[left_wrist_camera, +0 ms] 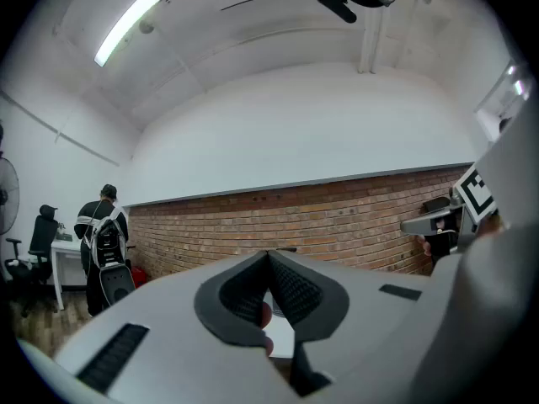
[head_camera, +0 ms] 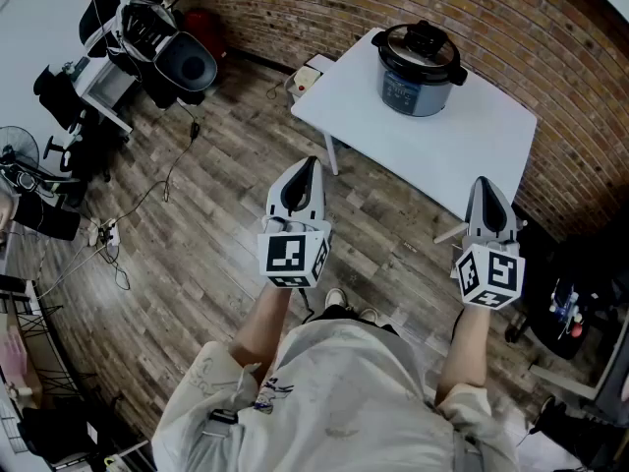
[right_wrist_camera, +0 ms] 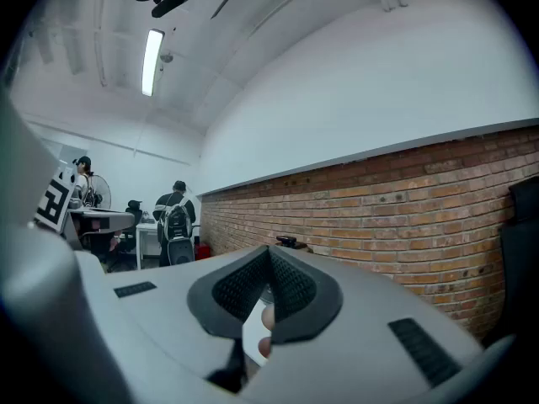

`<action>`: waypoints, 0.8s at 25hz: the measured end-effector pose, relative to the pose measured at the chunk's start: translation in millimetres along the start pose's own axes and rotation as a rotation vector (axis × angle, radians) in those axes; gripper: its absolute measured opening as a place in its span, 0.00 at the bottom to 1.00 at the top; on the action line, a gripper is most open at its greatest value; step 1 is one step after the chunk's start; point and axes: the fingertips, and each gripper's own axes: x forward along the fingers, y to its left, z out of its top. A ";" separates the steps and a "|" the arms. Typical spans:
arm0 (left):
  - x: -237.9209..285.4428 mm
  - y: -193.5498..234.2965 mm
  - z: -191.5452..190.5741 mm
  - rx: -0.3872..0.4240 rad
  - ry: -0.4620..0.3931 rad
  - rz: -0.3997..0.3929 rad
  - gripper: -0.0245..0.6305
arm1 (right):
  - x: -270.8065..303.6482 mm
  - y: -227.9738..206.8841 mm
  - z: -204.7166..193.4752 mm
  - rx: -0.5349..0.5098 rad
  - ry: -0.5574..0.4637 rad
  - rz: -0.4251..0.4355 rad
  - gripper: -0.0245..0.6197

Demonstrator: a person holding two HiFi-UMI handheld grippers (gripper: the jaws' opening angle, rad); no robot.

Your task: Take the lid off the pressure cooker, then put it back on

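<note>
Table: we take the white table (head_camera: 482, 155) as our landmark. It stands close to the brick wall (head_camera: 324, 13), ahead of us across the wooden floor (head_camera: 216, 224).
Pressure cooker: the pressure cooker (head_camera: 417, 79) stands upright on the far part of the table, toward the wall.
Lid: the lid (head_camera: 421, 51) sits on the cooker, not yet taken off, with its black handle on top.
Step in hand: we judge the task has not started and the approach comes first. We should step up to the table's near edge, open the jaws before reaching, and come at the lid handle squarely. One gripper should steady the cooker's body so it cannot slide on the table. A pressure lid probably needs a twist before it lifts.
Left gripper: the left gripper (head_camera: 310, 162) is held level on an outstretched forearm, short of the table's near left side, and points toward the table.
Right gripper: the right gripper (head_camera: 483, 182) is also level, by the table's near right edge, well apart from the cooker.
Jaws: both pairs are pressed together with nothing between them.
</note>
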 end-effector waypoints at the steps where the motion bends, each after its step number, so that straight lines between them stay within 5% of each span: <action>1: 0.7 1.3 -0.1 -0.001 -0.001 -0.003 0.06 | 1.3 1.4 0.7 0.002 -0.004 -0.001 0.06; 7: 2.2 7.1 1.4 0.003 -0.021 -0.031 0.06 | 7.2 7.4 1.0 0.093 -0.035 -0.004 0.06; 16: 4.0 20.8 -3.1 -0.011 -0.019 -0.033 0.06 | 18.3 24.9 -2.8 0.074 -0.019 0.013 0.07; 20: 6.1 28.4 -5.4 -0.013 -0.023 -0.043 0.06 | 23.8 35.9 -3.4 0.083 -0.025 0.038 0.18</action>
